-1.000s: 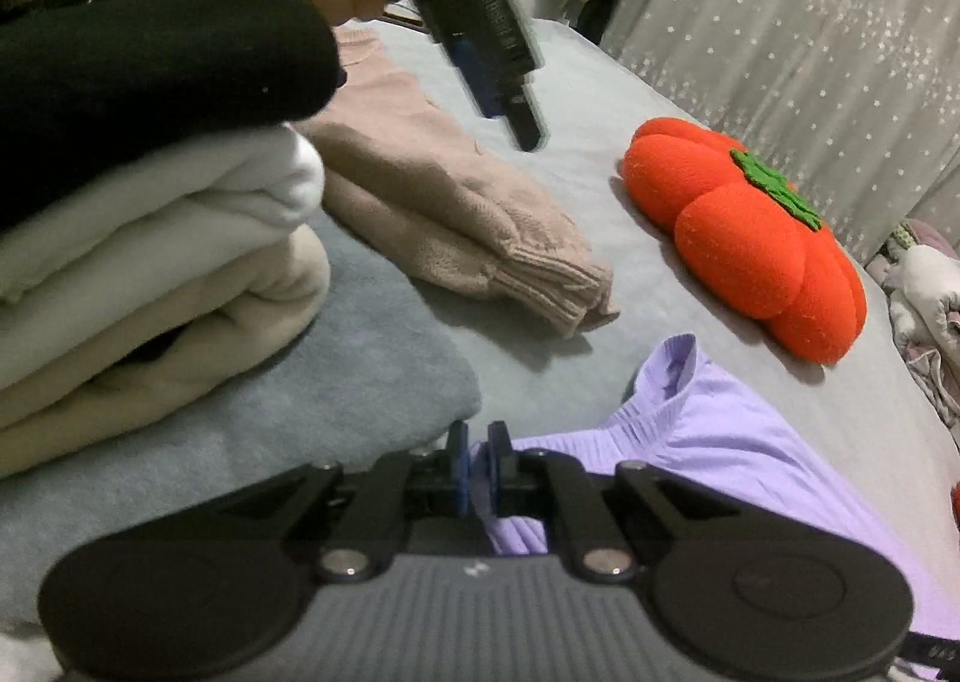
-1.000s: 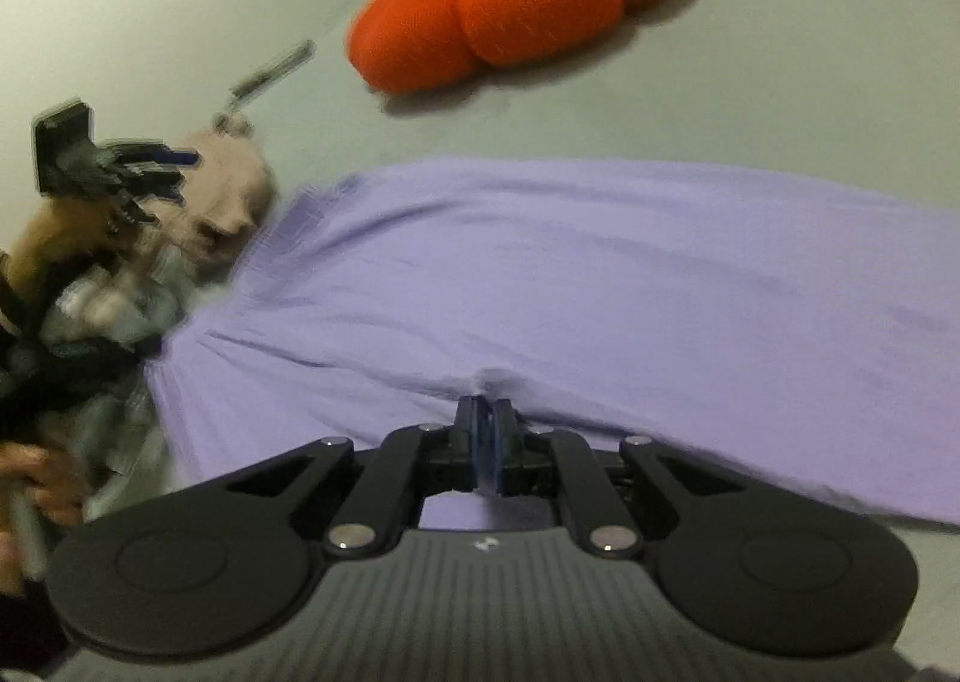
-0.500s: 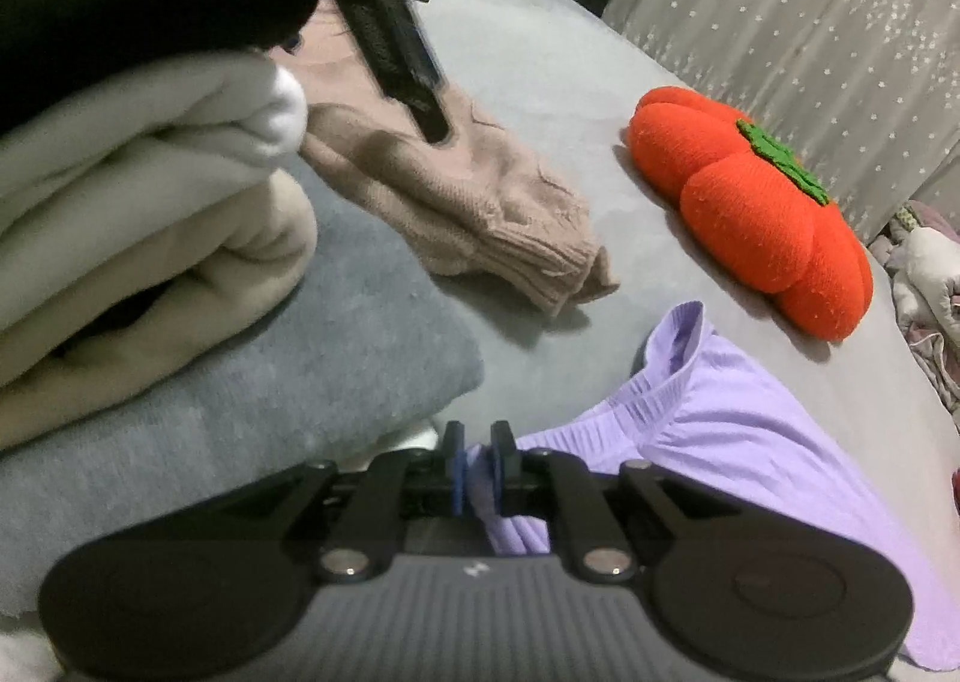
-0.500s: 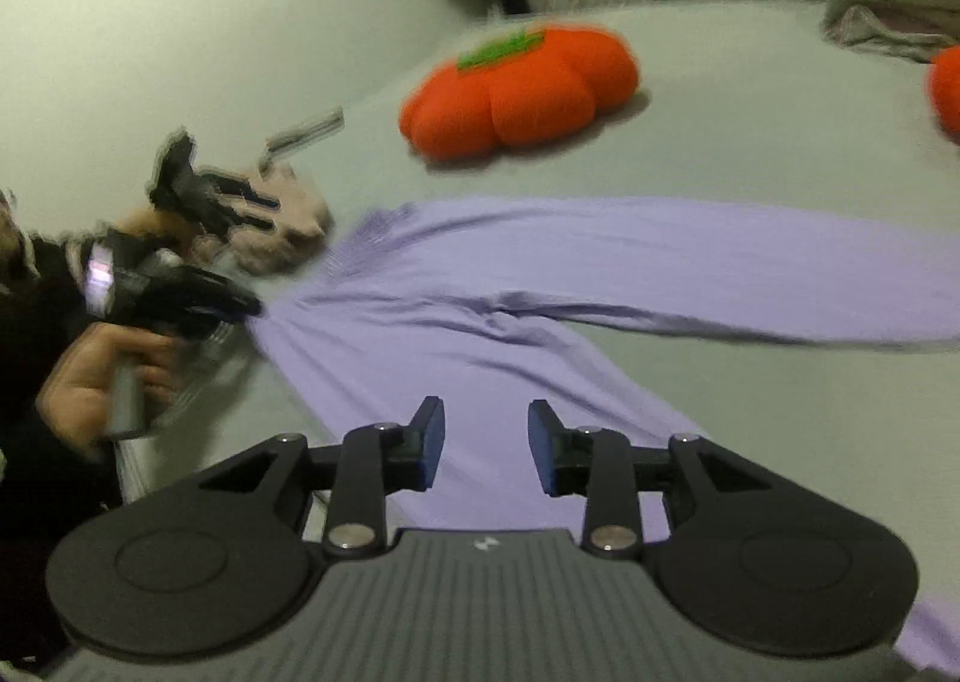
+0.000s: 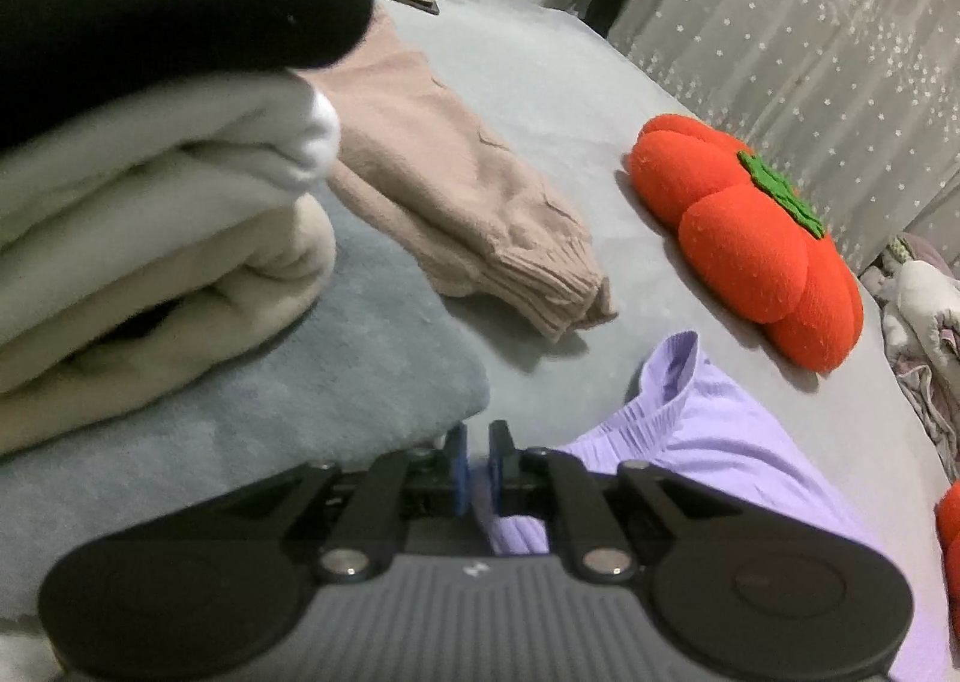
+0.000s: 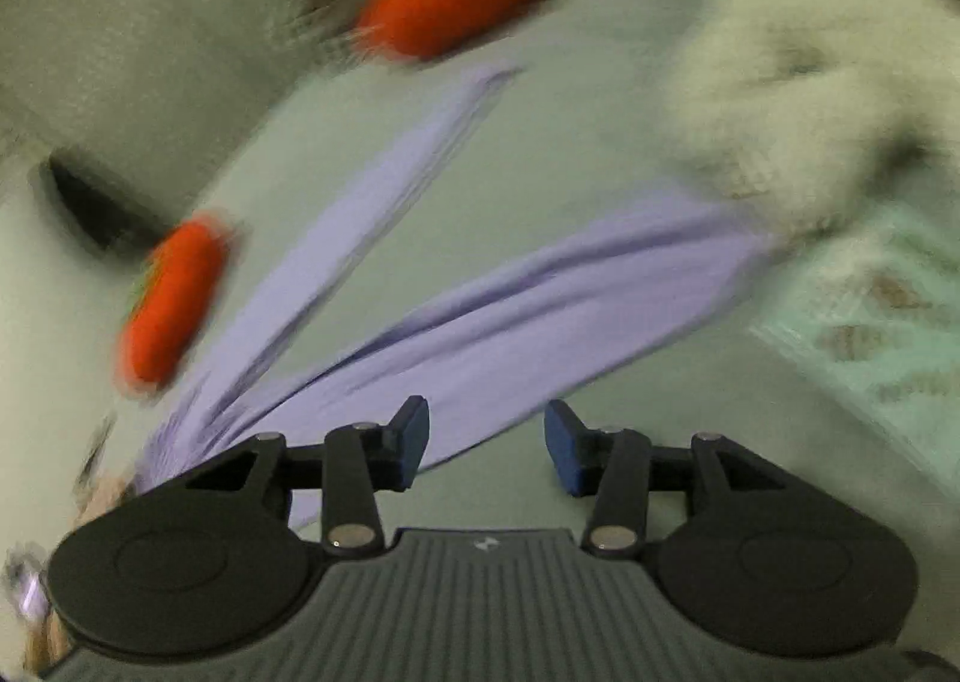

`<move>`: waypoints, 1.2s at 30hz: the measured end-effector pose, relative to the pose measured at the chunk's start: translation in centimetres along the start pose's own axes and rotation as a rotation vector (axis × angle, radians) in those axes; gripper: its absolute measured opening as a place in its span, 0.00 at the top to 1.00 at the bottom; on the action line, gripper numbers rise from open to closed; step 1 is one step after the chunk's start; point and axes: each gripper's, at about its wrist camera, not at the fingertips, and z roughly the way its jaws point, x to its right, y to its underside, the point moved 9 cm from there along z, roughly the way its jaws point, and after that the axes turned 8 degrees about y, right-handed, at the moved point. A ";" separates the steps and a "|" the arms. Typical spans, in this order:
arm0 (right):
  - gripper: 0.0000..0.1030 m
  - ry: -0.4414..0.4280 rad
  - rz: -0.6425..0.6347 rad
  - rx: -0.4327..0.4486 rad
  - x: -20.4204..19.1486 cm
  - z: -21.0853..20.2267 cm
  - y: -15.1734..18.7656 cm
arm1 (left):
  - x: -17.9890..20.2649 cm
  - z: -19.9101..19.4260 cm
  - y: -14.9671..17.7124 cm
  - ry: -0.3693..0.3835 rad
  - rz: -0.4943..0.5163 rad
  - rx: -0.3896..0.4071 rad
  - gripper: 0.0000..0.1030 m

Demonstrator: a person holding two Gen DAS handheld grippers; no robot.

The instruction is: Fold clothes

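Observation:
A lilac garment lies spread on the grey bed, its waistband end near me. My left gripper is shut on an edge of that lilac cloth, low by the folded pile. In the blurred right wrist view the same lilac garment stretches away in two long legs. My right gripper hangs open above it with nothing between its fingers.
A stack of folded clothes, black over white and cream on a grey-blue towel, stands at left. A pink knit sweater and an orange pumpkin cushion lie beyond. A fluffy white item and a patterned sheet sit at right.
My right gripper let go of the lilac cloth, opened wide and swung fast to the right. My left gripper stayed shut on the cloth edge. The other gripper left the left wrist view.

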 end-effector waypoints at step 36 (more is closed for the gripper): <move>0.98 0.174 0.250 0.179 6.6 3.1 -3.8 | 0.5 0.1 1.6 0.067 -0.061 -0.079 0.94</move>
